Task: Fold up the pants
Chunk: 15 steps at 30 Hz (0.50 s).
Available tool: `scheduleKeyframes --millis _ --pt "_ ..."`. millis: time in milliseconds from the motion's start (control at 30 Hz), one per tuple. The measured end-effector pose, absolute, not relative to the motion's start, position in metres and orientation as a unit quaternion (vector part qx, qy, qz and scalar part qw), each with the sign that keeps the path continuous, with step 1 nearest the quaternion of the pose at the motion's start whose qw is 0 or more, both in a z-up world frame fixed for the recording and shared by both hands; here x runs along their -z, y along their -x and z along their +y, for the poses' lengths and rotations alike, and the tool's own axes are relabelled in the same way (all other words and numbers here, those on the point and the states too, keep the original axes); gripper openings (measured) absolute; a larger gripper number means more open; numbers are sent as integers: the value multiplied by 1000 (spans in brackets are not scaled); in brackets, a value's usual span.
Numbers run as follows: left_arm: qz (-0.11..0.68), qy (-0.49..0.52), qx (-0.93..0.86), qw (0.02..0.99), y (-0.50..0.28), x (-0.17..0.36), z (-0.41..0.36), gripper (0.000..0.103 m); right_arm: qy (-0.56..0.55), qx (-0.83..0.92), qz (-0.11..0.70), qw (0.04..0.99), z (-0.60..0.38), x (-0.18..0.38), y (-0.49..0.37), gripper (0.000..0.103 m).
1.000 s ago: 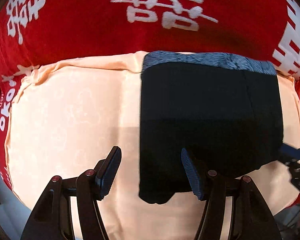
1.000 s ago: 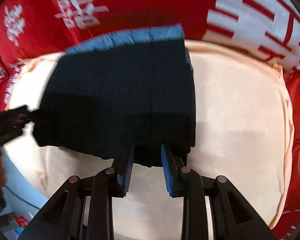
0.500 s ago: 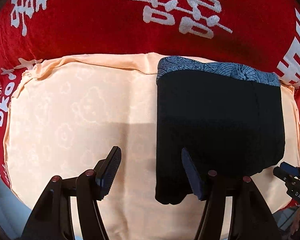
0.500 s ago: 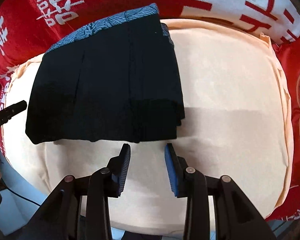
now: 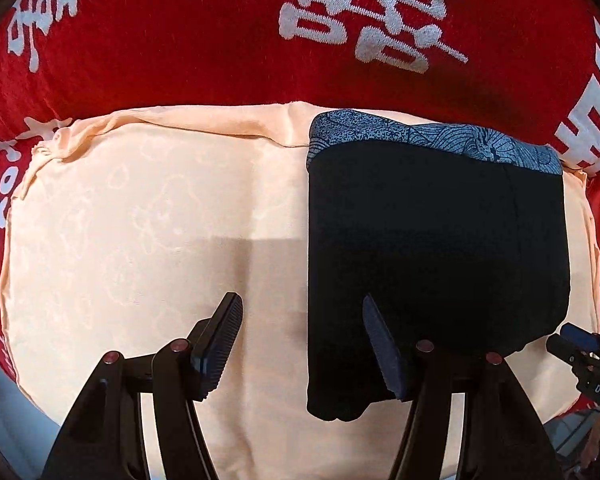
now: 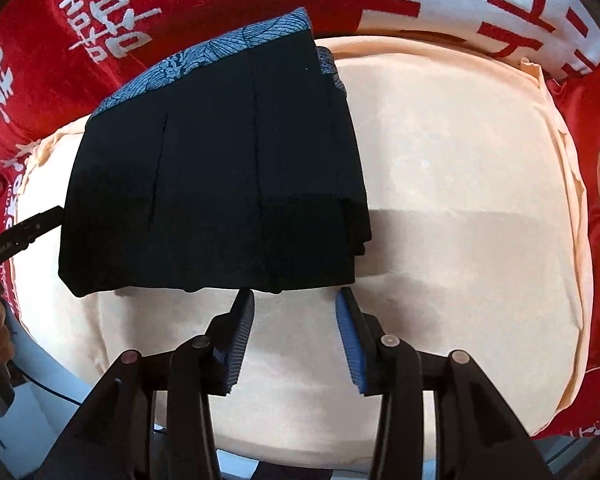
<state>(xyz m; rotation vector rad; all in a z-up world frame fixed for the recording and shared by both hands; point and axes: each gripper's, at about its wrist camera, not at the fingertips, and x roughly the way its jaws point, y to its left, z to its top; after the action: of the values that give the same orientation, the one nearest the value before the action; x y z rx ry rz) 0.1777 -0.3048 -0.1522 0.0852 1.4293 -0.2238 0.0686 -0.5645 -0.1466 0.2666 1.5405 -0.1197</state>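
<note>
On the peach cushion [image 6: 460,160], folded pants [image 6: 220,168] lie just beyond the right gripper [image 6: 296,336], jaws just opening, nothing between; the left gripper [image 5: 300,344], spread and empty, straddles their near corner, long axis running across both views.

The left tool [image 5: 300,340] is black, with angular linkage arms, round reddish pivot screws and dark blue ribbed pads. The right tool [image 6: 294,338] has the same black frame, silver-grey and reddish screws, and brighter blue ribbed pads [image 6: 350,344].
</note>
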Motion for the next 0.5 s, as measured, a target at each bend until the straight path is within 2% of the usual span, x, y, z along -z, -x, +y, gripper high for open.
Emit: scheduleKeyframes --millis 33,67,100,133,233,300,400,500 --pt "655 -39 103 748 -178 153 -305 64 -122 53 693 709 -566 146 -69 52" --pt "655 -39 102 747 -179 153 -305 75 -125 51 692 709 -568 146 -68 55" --pt "656 -38 100 747 -179 154 -305 98 -128 49 691 710 -569 145 -68 57" --pt "653 -35 95 750 -180 154 -304 103 -129 47 689 711 -569 145 -69 57" --pt "652 -43 93 751 -180 155 -306 102 -127 40 684 718 -571 140 -67 65" --pt "656 -49 91 748 -182 159 -307 102 -133 34 679 721 -575 138 -67 73" --pt "662 -42 99 742 -186 162 -308 102 -144 29 671 727 -583 136 -70 78" --pt "671 -27 110 732 -192 168 -308 102 -157 31 665 729 -597 135 -74 78"
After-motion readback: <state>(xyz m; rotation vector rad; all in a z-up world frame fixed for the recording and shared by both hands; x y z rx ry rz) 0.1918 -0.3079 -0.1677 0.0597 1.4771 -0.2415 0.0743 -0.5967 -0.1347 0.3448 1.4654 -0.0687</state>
